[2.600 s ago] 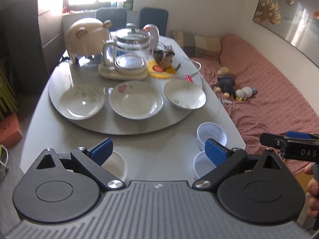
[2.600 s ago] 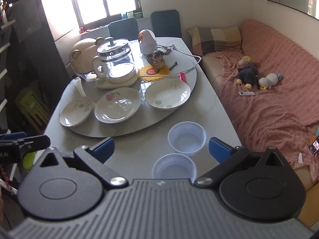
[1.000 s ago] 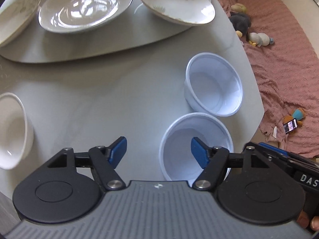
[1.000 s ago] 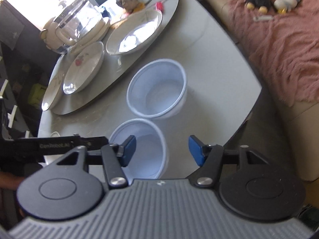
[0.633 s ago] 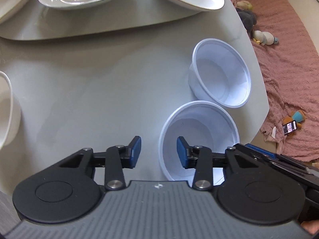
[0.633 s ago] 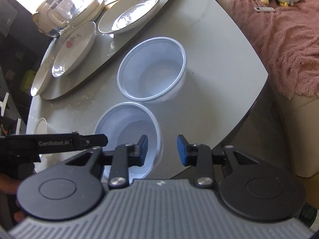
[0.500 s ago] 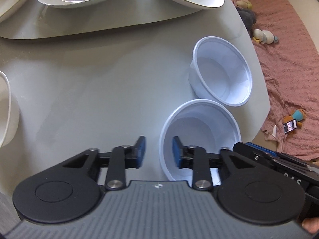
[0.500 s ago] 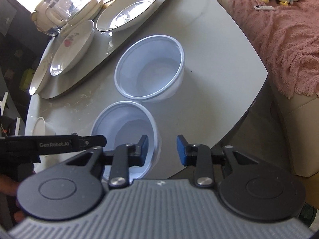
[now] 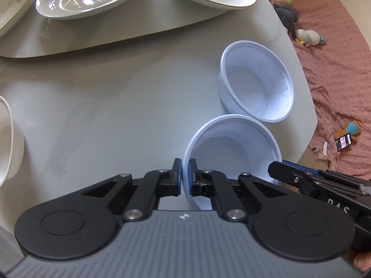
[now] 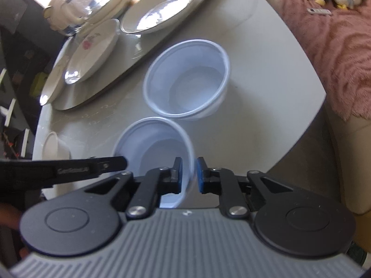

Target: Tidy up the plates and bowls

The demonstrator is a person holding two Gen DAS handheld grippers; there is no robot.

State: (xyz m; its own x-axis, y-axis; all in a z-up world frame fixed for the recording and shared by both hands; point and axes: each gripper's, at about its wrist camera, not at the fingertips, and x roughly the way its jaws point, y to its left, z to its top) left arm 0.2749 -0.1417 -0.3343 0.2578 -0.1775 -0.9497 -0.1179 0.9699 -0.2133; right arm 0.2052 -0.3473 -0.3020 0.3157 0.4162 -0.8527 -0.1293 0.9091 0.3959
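Here the left gripper pinches the near bowl's left rim, while the right gripper brackets its right rim, not quite closed. The second bowl sits just beyond, rims touching, on the table's right edge, nearer the right gripper.

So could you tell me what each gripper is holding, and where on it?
The left gripper pinches the near plastic bowl by its left rim; the right gripper straddles its right rim, not fully closed.

Your left gripper pinches the near white plastic bowl by its left rim; your right gripper straddles its right rim. The second bowl sits upright just beyond the fingers.
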